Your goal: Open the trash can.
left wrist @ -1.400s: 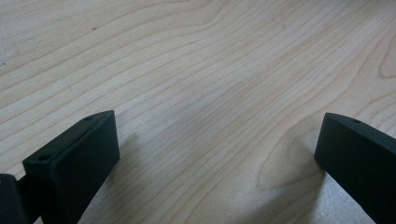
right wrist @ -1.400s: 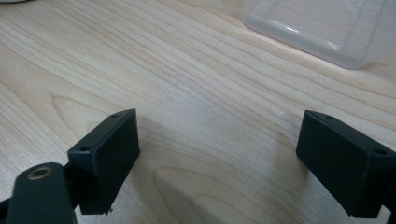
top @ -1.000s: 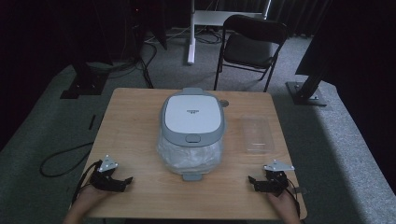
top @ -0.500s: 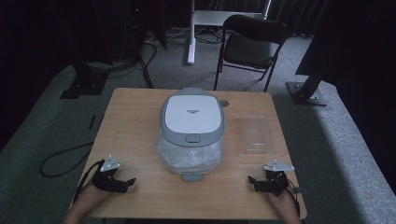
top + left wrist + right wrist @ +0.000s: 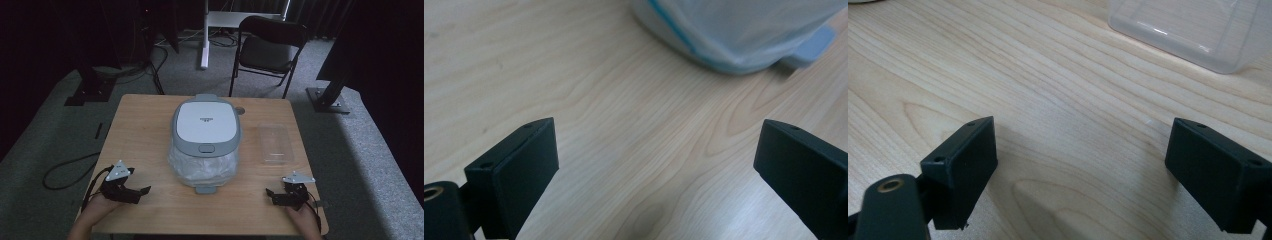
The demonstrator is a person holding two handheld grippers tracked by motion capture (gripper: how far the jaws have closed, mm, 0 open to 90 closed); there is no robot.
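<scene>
A grey and white lidded appliance (image 5: 205, 125) stands in the middle of the wooden table (image 5: 145, 130), its lid down over a translucent white body (image 5: 200, 167). That body's lower edge (image 5: 734, 35) appears ahead of my left gripper (image 5: 656, 155), which is open and rests low over bare wood. In the high view the left gripper (image 5: 142, 191) sits near the table's front left corner. My right gripper (image 5: 270, 192) sits near the front right corner, also open (image 5: 1080, 160) and holding nothing. A clear plastic container (image 5: 275, 143) lies right of the appliance, and its rim (image 5: 1193, 30) shows beyond the right gripper.
A black folding chair (image 5: 267, 50) stands behind the table on grey carpet. A white stand post (image 5: 205, 35) rises at the back. Dark stand bases (image 5: 327, 97) sit at both sides, and a black cable (image 5: 65, 172) loops on the floor at the left.
My left gripper has shifted slightly toward the table's front edge. The right gripper, the appliance and the container are where they were.
</scene>
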